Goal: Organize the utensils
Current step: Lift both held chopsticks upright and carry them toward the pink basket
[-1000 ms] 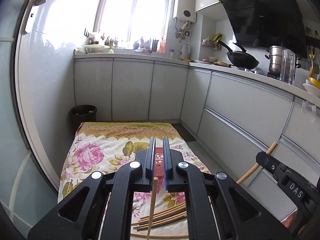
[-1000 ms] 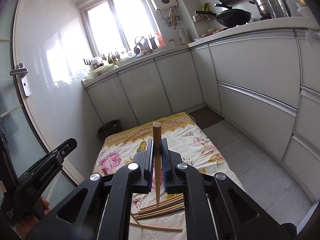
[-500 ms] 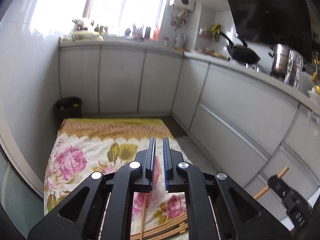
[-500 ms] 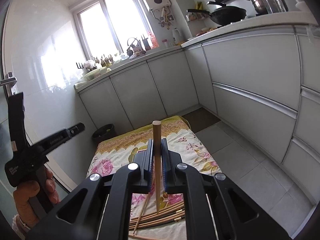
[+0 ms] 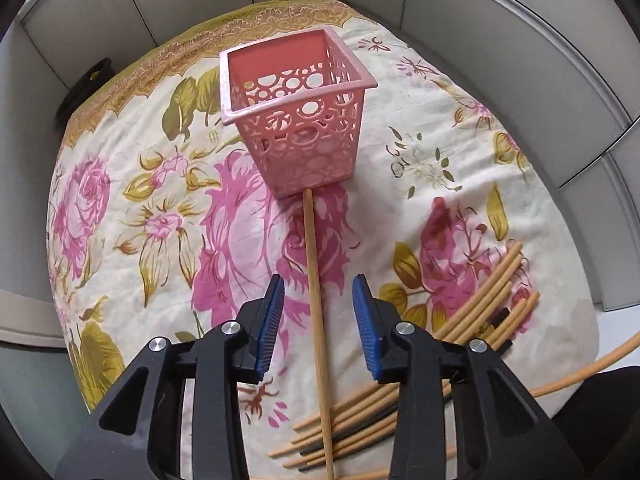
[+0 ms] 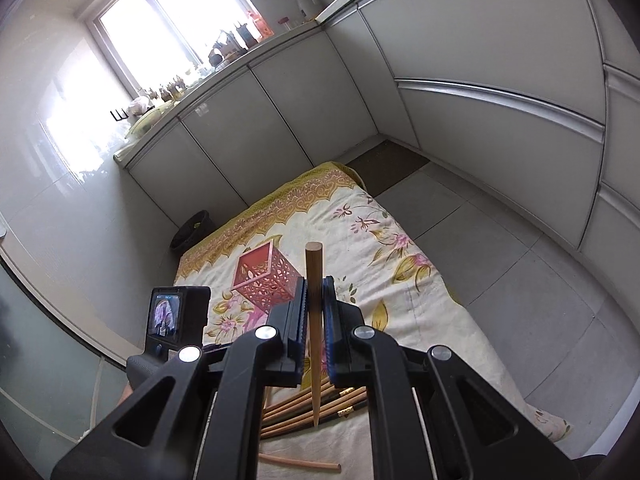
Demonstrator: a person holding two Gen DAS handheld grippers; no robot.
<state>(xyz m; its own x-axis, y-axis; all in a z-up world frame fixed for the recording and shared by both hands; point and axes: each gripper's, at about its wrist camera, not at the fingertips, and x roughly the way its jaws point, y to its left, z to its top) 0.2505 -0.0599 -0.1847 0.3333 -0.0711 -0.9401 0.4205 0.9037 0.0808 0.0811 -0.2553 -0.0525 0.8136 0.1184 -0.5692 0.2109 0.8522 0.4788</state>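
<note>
We saw daylight flooding through the window [image 6: 160,20], blown out and glaring on the wall [image 6: 60,128]; fisheye bending curved the edges, corners vignetted dark, focus sharp.

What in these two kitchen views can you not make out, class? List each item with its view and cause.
- Pink basket, left wrist view: the floor of its inside is hidden by its own walls.
- Chopstick pile, left wrist view: the near ends are covered by the left claw, whose jaws are opening.
- Windowsill items, right wrist view: too small and backlit to name.
</note>
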